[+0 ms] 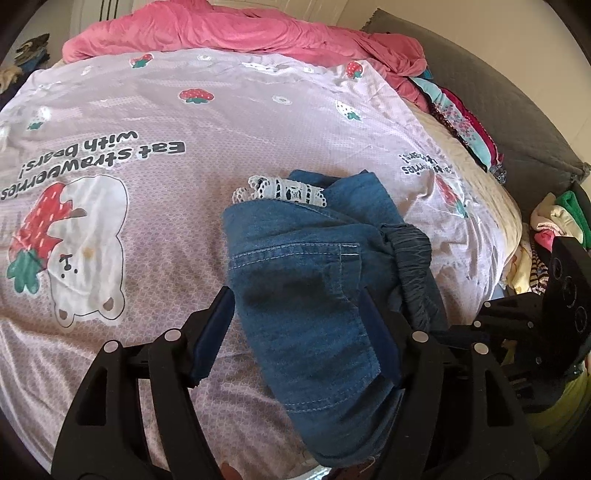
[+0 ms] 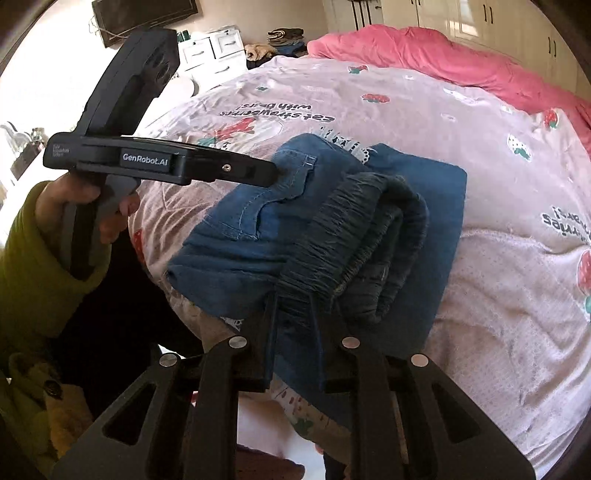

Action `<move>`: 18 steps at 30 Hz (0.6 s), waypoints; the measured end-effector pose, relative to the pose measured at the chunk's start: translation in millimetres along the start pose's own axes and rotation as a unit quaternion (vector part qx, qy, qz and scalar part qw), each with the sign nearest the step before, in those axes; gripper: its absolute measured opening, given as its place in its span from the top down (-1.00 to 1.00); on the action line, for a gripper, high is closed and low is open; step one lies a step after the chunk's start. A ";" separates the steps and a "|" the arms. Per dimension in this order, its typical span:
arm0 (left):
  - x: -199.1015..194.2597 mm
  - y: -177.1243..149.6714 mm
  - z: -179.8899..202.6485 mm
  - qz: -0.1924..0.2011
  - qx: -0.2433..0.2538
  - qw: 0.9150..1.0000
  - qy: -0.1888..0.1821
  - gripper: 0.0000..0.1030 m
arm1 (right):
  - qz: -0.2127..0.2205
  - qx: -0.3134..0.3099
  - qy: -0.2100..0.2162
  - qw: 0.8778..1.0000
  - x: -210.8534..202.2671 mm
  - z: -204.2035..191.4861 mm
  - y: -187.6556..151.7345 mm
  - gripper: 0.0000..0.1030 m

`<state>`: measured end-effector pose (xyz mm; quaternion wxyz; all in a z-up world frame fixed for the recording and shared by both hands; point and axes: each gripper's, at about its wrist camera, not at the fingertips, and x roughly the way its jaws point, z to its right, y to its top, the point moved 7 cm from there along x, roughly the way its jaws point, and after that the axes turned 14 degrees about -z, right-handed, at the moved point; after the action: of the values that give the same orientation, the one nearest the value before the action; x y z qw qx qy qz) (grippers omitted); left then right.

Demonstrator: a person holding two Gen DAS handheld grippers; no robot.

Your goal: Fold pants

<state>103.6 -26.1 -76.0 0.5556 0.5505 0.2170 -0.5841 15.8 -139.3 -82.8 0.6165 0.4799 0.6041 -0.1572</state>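
- Pants (image 1: 310,266) of blue denim lie folded into a bundle on a pink sheet (image 1: 155,206) printed with strawberries and bears, near the bed's front edge.
- White lace trim (image 1: 284,190) shows at the bundle's far end; the gathered elastic waistband (image 2: 354,236) lies on top at the right side.
- Left gripper (image 1: 295,321) stands wide, its fingers on either side of the denim's near-left part, pads clear of the cloth.
- Right gripper (image 2: 295,314) is narrow, with the waistband's near end between its fingers; whether the pads press the cloth, I cannot tell.
- A hand (image 2: 92,206) in a green sleeve holds the left gripper's handle.
- A red quilt (image 1: 236,33) lies heaped at the bed's far end.
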 end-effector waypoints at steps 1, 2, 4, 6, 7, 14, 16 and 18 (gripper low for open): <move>-1.3 -0.2 1.4 0.001 0.002 1.000 0.001 -0.21 | -0.002 -0.001 -0.002 1.000 0.0 0.3 -0.4 0.69; -3.0 -0.4 3.3 0.003 0.005 1.000 0.004 -0.21 | -0.003 -0.004 -0.005 1.000 1.1 -1.2 0.3 0.68; -6.5 -1.9 6.5 0.008 0.010 1.000 0.011 -0.29 | 0.003 -0.010 -0.005 1.000 -0.2 -5.0 2.7 0.44; -9.9 -2.7 9.4 0.011 0.015 1.000 0.016 -0.30 | 0.014 -0.018 -0.015 1.000 -7.8 -8.8 2.4 0.35; -11.9 -3.3 10.7 0.014 0.017 1.000 0.018 -0.30 | 0.018 -0.020 -0.018 0.999 -10.4 -9.6 3.1 0.35; -26.3 -6.3 10.7 0.028 0.015 0.999 0.029 -0.36 | 0.050 -0.010 -0.028 0.998 -33.1 -2.7 7.5 0.33; -30.3 -6.7 10.9 0.032 0.014 0.999 0.033 -0.38 | 0.062 -0.001 -0.032 0.998 -41.0 2.7 8.5 0.26; -33.5 -7.1 12.1 0.036 0.013 0.999 0.035 -0.43 | 0.072 0.010 -0.040 0.997 -48.0 8.1 9.0 0.05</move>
<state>85.0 -20.8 -45.4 0.5611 0.5852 0.2088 -0.5469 17.0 -159.8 -37.7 0.6446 0.5220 0.5414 -0.1376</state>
